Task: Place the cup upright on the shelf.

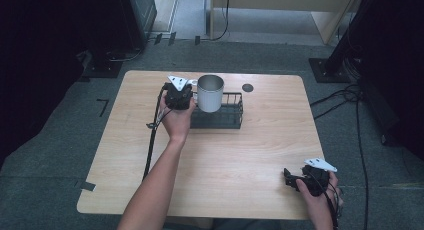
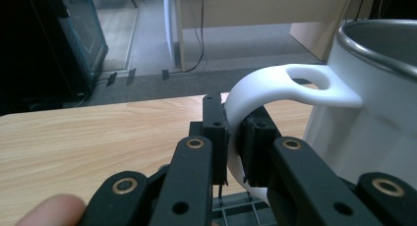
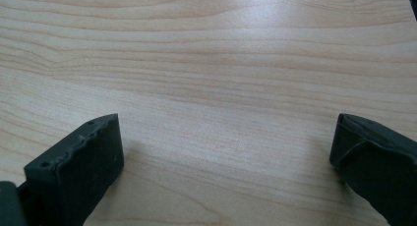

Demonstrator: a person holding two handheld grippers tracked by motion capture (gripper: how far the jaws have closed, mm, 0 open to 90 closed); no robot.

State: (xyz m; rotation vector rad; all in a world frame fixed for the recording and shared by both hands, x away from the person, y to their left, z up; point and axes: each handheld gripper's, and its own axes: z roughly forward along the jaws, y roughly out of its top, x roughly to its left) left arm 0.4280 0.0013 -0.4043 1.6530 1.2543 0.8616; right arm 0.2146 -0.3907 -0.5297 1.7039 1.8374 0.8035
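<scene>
L gripper [image 1: 186, 96] is clamping the white mug [image 1: 210, 94] by its handle [image 2: 275, 86]; in the left gripper view the two black jaws are pinching the lower curve of the loop from both sides, pads [image 2: 215, 132] pressing flat on the ceramic. Mug is sitting upright, mouth up, at the left end of the black wire rack [image 1: 226, 117] near the far-centre of the wooden table [image 1: 235, 165]; cannot tell from the high view whether its base is resting in the rack or hanging just above the wires. Metal-looking inner wall is showing at the rim. R gripper [image 1: 290, 178] is idling low at the near right corner of the table, well apart from mug & rack, jaws spread wide w/ nothing between them, bare wood grain below per the right gripper view. A small dark disc [image 1: 247, 87] is lying on the table just beyond the rack's right end, untouched. Judgement: step in hand is the mug-to-rack transfer, either seating or lifting out; direction can't be read from one moment. Next move is calling for a steady vertical motion w/ wrist level, since a handle-only grip is putting the mug's weight off to one side & it is liable to swing or rotate in the pads; base must clear or settle between rack walls w/o catching the wire rim. R gripper is probably needing to come over only if the rack shifts.
</scene>
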